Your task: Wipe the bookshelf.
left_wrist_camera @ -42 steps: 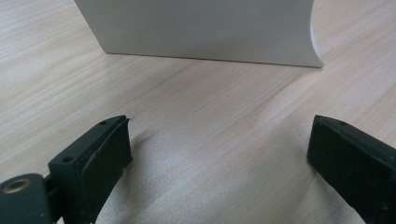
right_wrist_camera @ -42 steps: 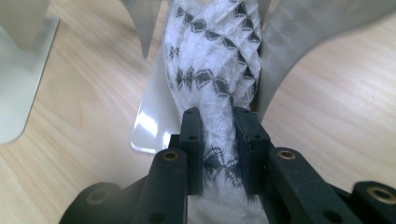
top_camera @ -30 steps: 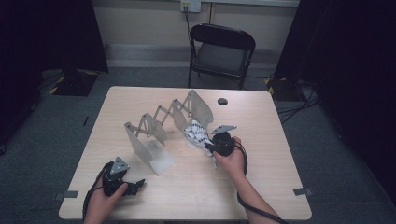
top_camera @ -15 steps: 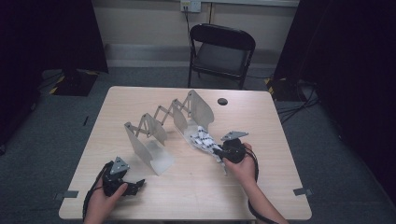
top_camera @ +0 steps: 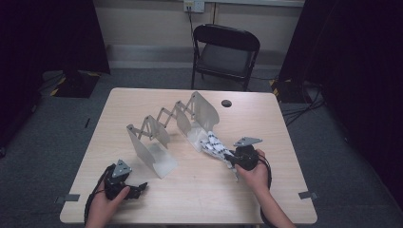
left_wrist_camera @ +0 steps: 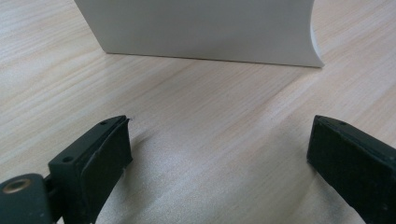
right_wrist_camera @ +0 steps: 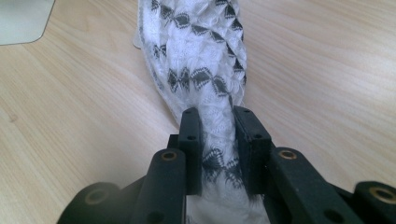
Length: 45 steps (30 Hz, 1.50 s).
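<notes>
A white cloth with a black diamond pattern (top_camera: 213, 144) lies stretched on the wooden table (top_camera: 266, 128), right of a folding accordion rack (top_camera: 166, 121) with white curved panels. My right gripper (top_camera: 228, 157) is shut on the cloth's near end; in the right gripper view the cloth (right_wrist_camera: 201, 56) is pinched between the jaws of this gripper (right_wrist_camera: 217, 114). Near the table's front left corner my left gripper (top_camera: 138, 189) rests open. In the left gripper view, bare wood shows between the jaws of the gripper (left_wrist_camera: 219, 135), and the rack's nearest panel (left_wrist_camera: 201, 28) stands just ahead.
A small black round object (top_camera: 226, 103) lies at the back of the table. A black folding chair (top_camera: 223, 52) stands behind the far edge. Cables trail on the floor at the right.
My right gripper has moved to the right and toward the front edge, dragging the patterned cloth away from the rack. The left gripper has stayed where it was.
</notes>
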Each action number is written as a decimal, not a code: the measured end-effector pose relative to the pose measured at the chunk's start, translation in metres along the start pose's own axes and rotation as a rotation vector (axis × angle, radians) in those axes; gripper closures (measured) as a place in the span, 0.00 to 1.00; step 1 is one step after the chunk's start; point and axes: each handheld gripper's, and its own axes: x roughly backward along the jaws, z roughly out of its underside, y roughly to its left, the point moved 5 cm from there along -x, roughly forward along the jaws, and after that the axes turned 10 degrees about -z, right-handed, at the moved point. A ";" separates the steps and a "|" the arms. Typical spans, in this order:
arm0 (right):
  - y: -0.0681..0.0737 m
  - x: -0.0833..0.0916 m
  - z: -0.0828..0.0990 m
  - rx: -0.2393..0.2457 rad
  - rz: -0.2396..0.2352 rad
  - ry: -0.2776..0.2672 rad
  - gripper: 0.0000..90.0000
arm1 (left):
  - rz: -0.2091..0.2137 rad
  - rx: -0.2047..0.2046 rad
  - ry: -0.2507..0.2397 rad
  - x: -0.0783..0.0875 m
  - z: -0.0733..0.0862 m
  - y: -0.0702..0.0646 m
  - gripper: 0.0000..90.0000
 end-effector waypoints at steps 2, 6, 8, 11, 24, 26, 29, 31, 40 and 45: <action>-0.001 0.002 0.002 -0.006 0.000 -0.003 0.83 | 0.000 0.000 0.000 0.000 0.000 0.000 0.07; -0.004 0.007 0.005 -0.012 0.014 -0.002 0.83 | 0.000 0.000 0.000 0.000 0.000 0.000 0.07; -0.005 0.009 0.006 -0.016 0.019 -0.005 0.83 | 0.000 0.000 0.000 0.000 0.000 0.000 0.07; -0.009 0.012 0.008 -0.029 0.028 -0.011 0.83 | 0.000 0.000 0.000 0.000 0.000 0.000 0.07; -0.027 0.017 0.015 -0.068 0.071 -0.011 0.82 | 0.000 0.000 0.001 0.000 0.000 0.000 0.07; -0.027 0.017 0.013 -0.069 0.079 -0.008 0.82 | 0.000 0.000 0.001 0.000 0.000 0.000 0.07; -0.029 0.013 0.010 -0.066 0.083 -0.008 0.81 | -0.001 0.003 -0.002 0.000 0.000 0.000 0.07; -0.031 0.010 0.007 -0.074 0.085 -0.013 0.81 | 0.000 0.000 0.000 0.000 0.000 0.000 0.07; -0.036 -0.007 -0.008 -0.062 0.078 -0.011 0.81 | -0.001 0.001 -0.001 0.000 0.000 0.000 0.06; -0.037 -0.014 -0.014 -0.054 0.084 -0.007 0.79 | -0.001 0.001 0.000 0.000 0.000 0.000 0.06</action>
